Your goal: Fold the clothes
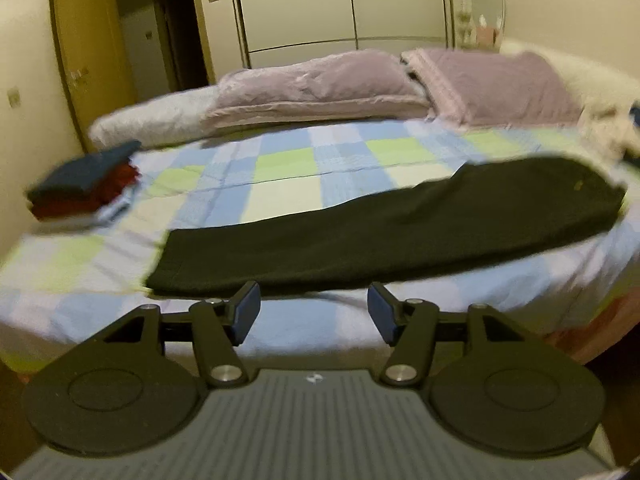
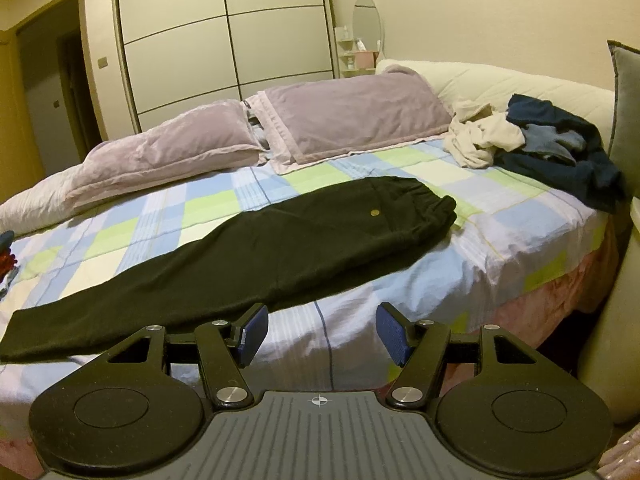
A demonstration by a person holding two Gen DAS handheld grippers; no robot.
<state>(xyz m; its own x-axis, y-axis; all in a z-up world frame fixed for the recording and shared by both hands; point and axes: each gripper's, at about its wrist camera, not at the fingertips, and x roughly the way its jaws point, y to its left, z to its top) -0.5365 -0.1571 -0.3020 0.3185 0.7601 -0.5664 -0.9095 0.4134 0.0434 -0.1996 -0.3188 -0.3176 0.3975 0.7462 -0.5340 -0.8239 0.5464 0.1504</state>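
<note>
— What does the left wrist view show?
— The left gripper (image 1: pixel 314 310) has its jaws wide apart and holds nothing. Black trousers (image 1: pixel 380 224) lie flat on the checked bedsheet (image 1: pixel 280 172), just beyond the fingers. A folded stack (image 1: pixel 86 184) sits at far left.

— And the right wrist view?
— The right gripper (image 2: pixel 322 334) also gapes empty near the bed edge. The trousers (image 2: pixel 260 248) stretch across the sheet; unfolded clothes (image 2: pixel 536 140) are heaped by the headboard.

A wide bed with a blue, green and white checked cover (image 2: pixel 500 216) is filling the room. Two mauve pillows (image 2: pixel 352 112) are lying before a cream padded headboard (image 2: pixel 500 84). A pale panelled wardrobe (image 2: pixel 224 44) is reflecting lamp light beside a dark open doorway (image 2: pixel 52 92).
</note>
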